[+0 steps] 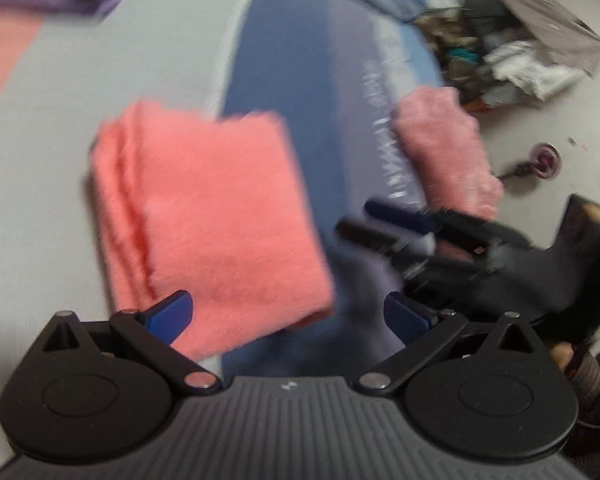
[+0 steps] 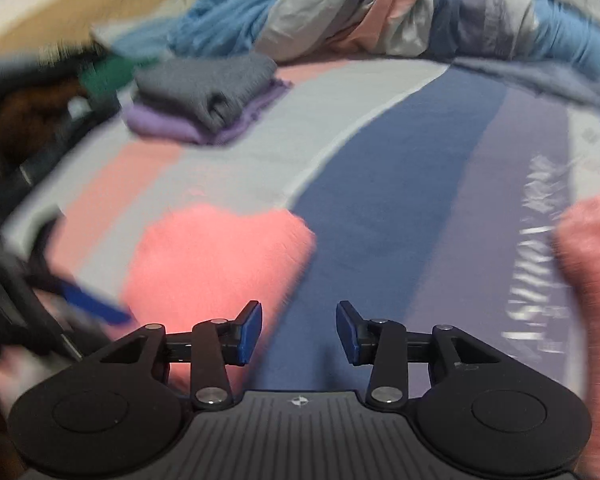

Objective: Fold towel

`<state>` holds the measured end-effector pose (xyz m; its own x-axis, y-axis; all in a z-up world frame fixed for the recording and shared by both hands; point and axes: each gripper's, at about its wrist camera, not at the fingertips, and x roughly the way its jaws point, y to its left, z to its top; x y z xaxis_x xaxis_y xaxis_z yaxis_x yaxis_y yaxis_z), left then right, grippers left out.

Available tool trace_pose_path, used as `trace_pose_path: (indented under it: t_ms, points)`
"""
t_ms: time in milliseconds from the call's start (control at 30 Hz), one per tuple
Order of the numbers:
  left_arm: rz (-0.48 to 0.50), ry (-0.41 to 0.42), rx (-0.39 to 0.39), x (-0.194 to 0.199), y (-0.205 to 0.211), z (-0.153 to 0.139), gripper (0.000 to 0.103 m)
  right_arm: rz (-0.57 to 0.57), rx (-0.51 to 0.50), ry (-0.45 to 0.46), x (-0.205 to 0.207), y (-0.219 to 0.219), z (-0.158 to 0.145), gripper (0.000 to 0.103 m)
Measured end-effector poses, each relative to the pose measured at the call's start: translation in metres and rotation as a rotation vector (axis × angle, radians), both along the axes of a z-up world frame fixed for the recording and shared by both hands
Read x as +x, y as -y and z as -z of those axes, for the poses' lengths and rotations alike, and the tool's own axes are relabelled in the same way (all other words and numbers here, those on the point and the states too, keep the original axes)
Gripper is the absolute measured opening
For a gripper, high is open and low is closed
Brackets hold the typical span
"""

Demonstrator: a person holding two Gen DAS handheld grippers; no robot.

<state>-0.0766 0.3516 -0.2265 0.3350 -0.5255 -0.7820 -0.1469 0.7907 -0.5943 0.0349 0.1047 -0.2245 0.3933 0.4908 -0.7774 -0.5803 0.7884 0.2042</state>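
A pink towel (image 1: 212, 216), folded into a thick square, lies flat on the striped bed sheet (image 1: 60, 120). My left gripper (image 1: 288, 316) hovers open just short of the towel's near edge, with nothing between its blue pads. In the right wrist view the same pink towel (image 2: 216, 264) lies ahead and to the left of my right gripper (image 2: 300, 332). That gripper is open and empty over the blue stripe. The right gripper (image 1: 380, 226) also shows to the right of the towel in the left wrist view. The left gripper's blue finger (image 2: 92, 304) shows blurred at the towel's left.
A second pink towel (image 1: 444, 148) lies at the bed's right edge (image 2: 592, 280). A folded grey towel on a purple one (image 2: 204, 96) sits at the far left of the bed. Rumpled bedding (image 2: 380, 12) is heaped along the back. Clutter (image 1: 500, 52) lies on the floor beyond.
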Motion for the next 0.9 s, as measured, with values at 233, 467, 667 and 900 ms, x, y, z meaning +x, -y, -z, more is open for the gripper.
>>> trace_pose_path:
  t_ms: [233, 467, 667, 900]
  points:
    - [-0.007, -0.054, -0.036, -0.010, -0.011, 0.026, 0.103, -0.169, 0.235, -0.238, 0.034, -0.031, 0.028, 0.044]
    - [0.043, -0.055, 0.021, -0.007, -0.002, 0.029, 0.103, -0.245, 0.131, -0.212, 0.035, -0.038, 0.025, 0.041]
    - [0.080, -0.062, 0.063, -0.007, 0.005, 0.025, 0.103, -0.316, -0.050, -0.190, 0.023, -0.047, 0.036, 0.049]
    - [0.143, -0.055, 0.180, -0.017, 0.023, 0.007, 0.103, -0.106, 0.026, -0.112, 0.043, -0.039, 0.019, 0.055]
